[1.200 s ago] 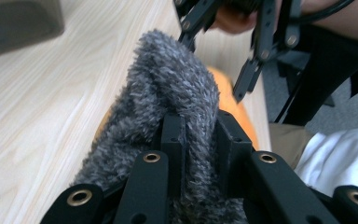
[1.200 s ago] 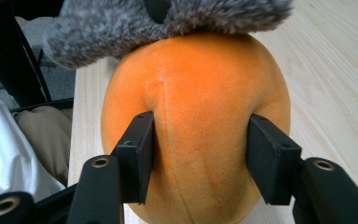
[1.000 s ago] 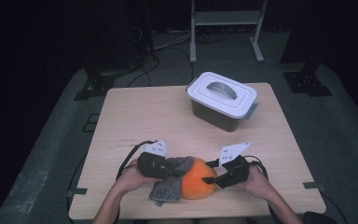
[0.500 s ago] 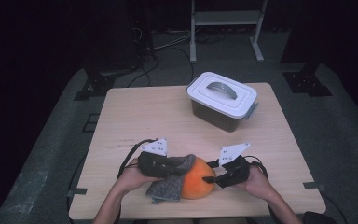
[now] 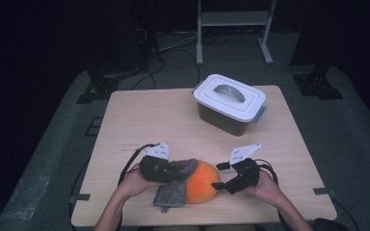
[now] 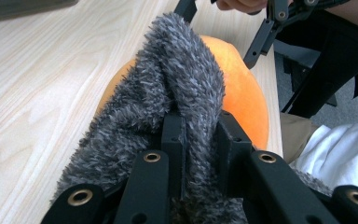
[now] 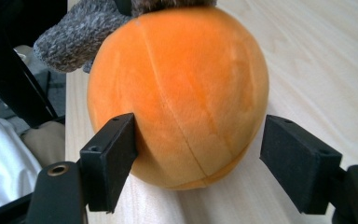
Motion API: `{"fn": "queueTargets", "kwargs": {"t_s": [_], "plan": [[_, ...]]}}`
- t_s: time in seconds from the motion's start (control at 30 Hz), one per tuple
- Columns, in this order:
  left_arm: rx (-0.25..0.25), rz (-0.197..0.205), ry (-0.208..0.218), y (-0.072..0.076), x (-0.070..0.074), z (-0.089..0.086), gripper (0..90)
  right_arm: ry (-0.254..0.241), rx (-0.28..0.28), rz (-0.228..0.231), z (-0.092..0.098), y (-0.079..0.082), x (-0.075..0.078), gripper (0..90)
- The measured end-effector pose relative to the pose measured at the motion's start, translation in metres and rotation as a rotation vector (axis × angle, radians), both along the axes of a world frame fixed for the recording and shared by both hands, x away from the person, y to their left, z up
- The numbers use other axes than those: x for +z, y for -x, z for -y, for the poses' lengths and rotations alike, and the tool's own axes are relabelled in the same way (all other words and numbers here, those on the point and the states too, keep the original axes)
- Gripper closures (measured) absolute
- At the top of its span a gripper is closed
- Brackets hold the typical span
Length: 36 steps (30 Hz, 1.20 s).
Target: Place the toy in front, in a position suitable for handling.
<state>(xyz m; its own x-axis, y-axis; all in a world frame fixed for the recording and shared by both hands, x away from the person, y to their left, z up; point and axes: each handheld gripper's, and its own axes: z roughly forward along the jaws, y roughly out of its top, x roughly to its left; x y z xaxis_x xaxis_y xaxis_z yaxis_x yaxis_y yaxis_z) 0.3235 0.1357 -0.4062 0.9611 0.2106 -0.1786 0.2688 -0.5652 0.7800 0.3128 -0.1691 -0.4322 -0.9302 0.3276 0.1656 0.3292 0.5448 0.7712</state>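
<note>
Half done: left hand-held gripper [image 6: 200,135] clamped on grey fuzzy cover [image 6: 177,93], partly drawn over orange plush ball [image 7: 177,88]. Right hand-held gripper [image 7: 198,154] just widened, straddling ball; remaining: full covering.

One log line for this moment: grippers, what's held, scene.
left gripper: shut on fuzzy grey knit cloth | right gripper: jaws just opened, straddling round orange plush ball | white-lidded bin: closed

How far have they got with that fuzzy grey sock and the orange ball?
Done: the left hand-held gripper is clamped on the grey sock, draped partly over the orange ball. In hand: the right hand-held gripper has just been opening around the ball. Left: most of the ball is uncovered.
</note>
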Motion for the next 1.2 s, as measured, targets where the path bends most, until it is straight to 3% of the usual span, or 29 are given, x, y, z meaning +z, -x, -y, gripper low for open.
{"fn": "queueTargets", "kwargs": {"t_s": [0.17,0.33,0.43,0.5,0.53,0.6,0.67,0.77,0.83,0.9,1.07,1.17,1.2], "plan": [[-0.002,0.000,0.025,0.001,0.002,0.002,75.5,-0.010,0.017,-0.029,-0.002,-0.002,-0.002,43.8],[-0.021,0.062,0.042,0.009,0.021,0.008,75.5,0.004,0.036,0.089,-0.003,0.006,0.010,55.1],[-0.004,0.086,0.051,0.010,0.025,0.008,75.4,0.012,0.046,0.168,-0.004,0.011,0.020,56.2],[0.001,0.071,0.063,0.008,0.023,0.007,75.4,-0.005,0.044,0.183,-0.002,0.011,0.023,56.2],[0.003,0.065,0.055,0.007,0.021,0.007,75.4,-0.007,0.038,0.172,-0.001,0.010,0.023,55.9],[0.005,0.060,0.001,0.006,0.013,0.008,75.5,0.010,0.029,0.158,-0.002,0.008,0.019,51.6],[0.005,0.028,0.006,0.004,0.008,0.007,75.5,0.011,0.026,0.124,-0.001,0.005,0.016,43.2],[0.000,0.034,-0.014,0.005,0.007,0.008,75.6,0.003,0.005,0.091,0.001,0.002,0.014,35.5],[-0.004,0.035,-0.018,0.005,0.008,0.009,75.6,-0.003,-0.003,0.078,0.001,0.001,0.011,36.2],[-0.006,0.043,-0.018,0.005,0.010,0.009,75.6,-0.007,-0.006,0.076,-0.001,0.002,0.010,42.5],[-0.028,0.065,0.010,0.011,0.025,0.012,75.6,0.028,0.053,0.200,-0.010,0.014,0.017,51.9],[-0.044,0.077,0.034,0.015,0.033,0.016,75.6,0.052,0.104,0.236,-0.019,0.021,0.015,52.9],[-0.045,0.083,0.022,0.015,0.033,0.016,75.6,0.061,0.118,0.242,-0.022,0.023,0.015,52.9]]}}
